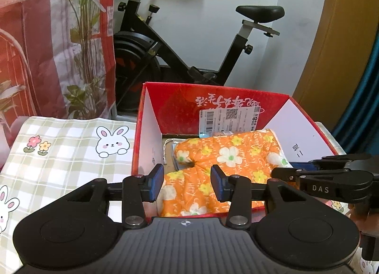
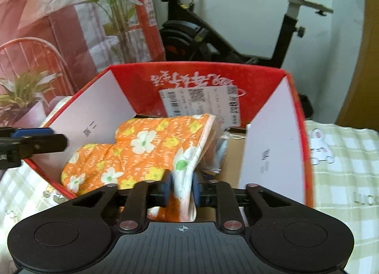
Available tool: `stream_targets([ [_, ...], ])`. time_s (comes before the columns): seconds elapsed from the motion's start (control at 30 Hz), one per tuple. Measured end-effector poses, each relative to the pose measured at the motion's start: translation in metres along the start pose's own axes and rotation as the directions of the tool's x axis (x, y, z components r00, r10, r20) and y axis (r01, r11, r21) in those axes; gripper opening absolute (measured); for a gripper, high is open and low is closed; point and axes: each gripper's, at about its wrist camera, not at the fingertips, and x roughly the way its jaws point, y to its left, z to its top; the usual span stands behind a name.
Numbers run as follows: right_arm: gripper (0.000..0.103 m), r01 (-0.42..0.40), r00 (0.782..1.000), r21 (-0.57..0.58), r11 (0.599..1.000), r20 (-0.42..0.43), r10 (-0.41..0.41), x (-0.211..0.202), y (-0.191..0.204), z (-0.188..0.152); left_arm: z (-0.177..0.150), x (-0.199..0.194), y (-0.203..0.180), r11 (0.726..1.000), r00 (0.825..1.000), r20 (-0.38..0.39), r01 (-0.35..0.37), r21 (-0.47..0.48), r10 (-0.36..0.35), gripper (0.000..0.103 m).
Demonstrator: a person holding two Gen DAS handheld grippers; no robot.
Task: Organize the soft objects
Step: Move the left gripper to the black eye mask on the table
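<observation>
Item: orange floral mitt [image 1: 213, 167], lying inside the red box [image 1: 151, 113], on the checked cloth [image 1: 59, 155].

Quilted, soft and light by the look of it; it should fold and sag when lifted, not slip, and is best taken at the hemmed cuff edge. Right gripper [image 2: 182, 190] has that cuff between its pads, though whether they press it cannot be told. Left gripper [image 1: 187, 185] spread above the mitt, pinching nothing. Behind: exercise bike [image 1: 189, 49], printed curtain [image 1: 56, 37].

Orange oven mitt [image 1: 227, 162] printed with white and yellow flowers, laid flat inside the red cardboard box [image 1: 151, 120], thumb towards the box's left wall, white-lined cuff [image 2: 187, 167] raised at the near edge
</observation>
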Motion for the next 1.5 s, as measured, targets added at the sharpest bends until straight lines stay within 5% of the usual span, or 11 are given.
stream_targets([
  [0.4,0.052,0.005,0.989,-0.007,1.000,0.148,-0.004,-0.075,0.019,-0.033,-0.030,-0.045,-0.015,0.999,0.999,0.027,0.020,0.033,-0.020,0.052],
  [0.67,0.052,-0.004,0.982,-0.014,1.000,0.190,0.007,-0.109,0.026,-0.068,-0.054,-0.068,-0.021,0.999,0.999,0.038,0.036,0.025,-0.037,0.052],
  [1.1,0.051,-0.050,0.991,0.037,0.998,0.123,0.045,-0.132,0.044,-0.153,-0.119,-0.090,-0.020,0.993,0.992,-0.045,0.119,0.003,-0.119,0.052],
  [1.5,0.054,-0.038,0.997,0.113,0.993,0.074,0.030,-0.155,0.039,-0.205,-0.173,-0.109,0.025,0.976,0.989,-0.059,0.126,-0.179,-0.138,0.052],
])
